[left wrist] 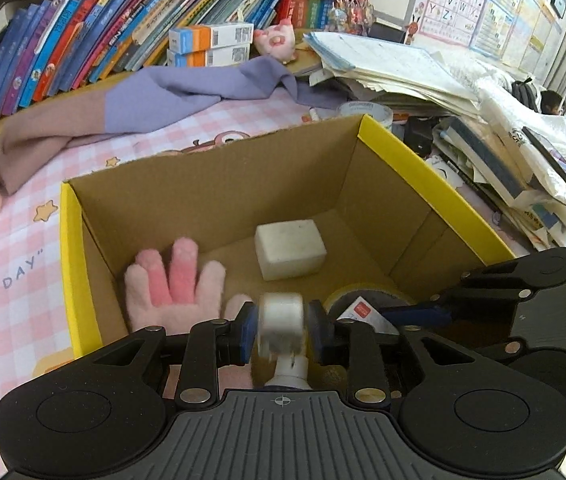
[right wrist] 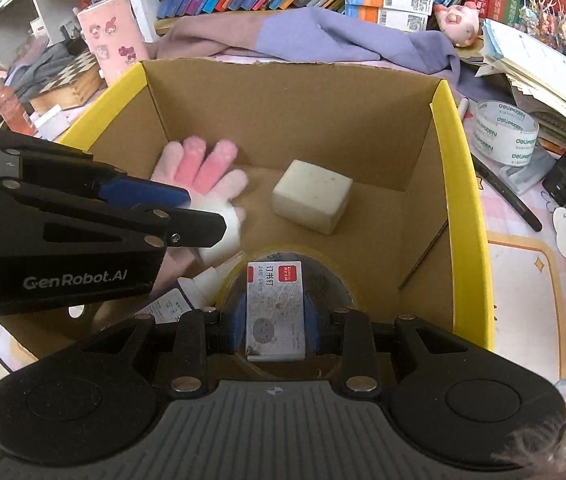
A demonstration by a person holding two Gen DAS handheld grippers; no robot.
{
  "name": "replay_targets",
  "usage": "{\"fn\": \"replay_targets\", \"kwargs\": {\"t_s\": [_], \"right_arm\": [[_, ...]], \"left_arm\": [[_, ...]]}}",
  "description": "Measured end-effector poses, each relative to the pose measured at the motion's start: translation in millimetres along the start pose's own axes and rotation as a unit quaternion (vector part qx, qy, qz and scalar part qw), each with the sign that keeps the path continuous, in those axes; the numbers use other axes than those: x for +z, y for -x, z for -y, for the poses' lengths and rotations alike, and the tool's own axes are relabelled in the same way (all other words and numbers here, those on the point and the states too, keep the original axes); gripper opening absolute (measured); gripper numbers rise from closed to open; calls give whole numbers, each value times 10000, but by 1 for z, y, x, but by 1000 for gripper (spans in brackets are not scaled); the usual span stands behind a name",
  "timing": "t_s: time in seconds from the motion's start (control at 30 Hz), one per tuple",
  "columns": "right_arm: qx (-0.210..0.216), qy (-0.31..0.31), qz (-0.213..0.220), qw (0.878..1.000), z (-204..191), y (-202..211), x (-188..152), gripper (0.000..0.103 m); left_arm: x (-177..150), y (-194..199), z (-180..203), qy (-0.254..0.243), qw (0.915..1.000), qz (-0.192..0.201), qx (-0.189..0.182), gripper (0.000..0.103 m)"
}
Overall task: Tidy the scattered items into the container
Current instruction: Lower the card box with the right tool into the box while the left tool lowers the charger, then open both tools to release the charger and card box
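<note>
Inside the yellow-edged cardboard box, a pink fluffy glove lies leftmost, then the left gripper straddling a white-capped bottle, a white foam block, and the right gripper clamping a staple box above a tape roll.

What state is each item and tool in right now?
Yellow-rimmed cardboard box: open, upright.
Pink fluffy glove: flat on box floor.
White rectangular block: resting on box floor.
Yellowish tape roll: flat in box.
White capped bottle: between left tool pads, blurred, above box.
Grey staple box: clamped in right tool, over tape roll.
Clear tape roll: outside box, on table.
</note>
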State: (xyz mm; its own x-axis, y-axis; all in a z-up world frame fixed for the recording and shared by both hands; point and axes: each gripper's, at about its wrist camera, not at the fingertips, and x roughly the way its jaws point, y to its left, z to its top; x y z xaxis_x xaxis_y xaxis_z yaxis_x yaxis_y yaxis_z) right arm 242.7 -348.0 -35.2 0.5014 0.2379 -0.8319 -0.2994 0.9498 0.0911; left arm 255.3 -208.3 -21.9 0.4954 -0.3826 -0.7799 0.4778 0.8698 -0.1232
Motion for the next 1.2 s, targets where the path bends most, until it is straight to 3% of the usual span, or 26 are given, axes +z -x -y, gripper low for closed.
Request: {"fn": "replay_targets", "kwargs": {"t_s": [0.17,0.27,0.37,0.67,1.2], "right_arm": [[-39,-74,103,9999,0,3,-1,33],[-101,-159,264,9995,-1,12,-3,39],[-173,-273,502,9982,-3,24,-6,43],[-707,-554,1332,9870,-23,67,-23,51],[-1379,-1024,1804,9685,-98,122,-85,54]], "left_arm": [[-4,11,3,31,9997,189,121,56],[-6,25,4,86,9991,391,117,60],[-9,44,4,189,9970,733,141,70],[-35,97,-3,448,9886,1433,151,76],[-111,159,-13,262,9888,1468,-97,78]]}}
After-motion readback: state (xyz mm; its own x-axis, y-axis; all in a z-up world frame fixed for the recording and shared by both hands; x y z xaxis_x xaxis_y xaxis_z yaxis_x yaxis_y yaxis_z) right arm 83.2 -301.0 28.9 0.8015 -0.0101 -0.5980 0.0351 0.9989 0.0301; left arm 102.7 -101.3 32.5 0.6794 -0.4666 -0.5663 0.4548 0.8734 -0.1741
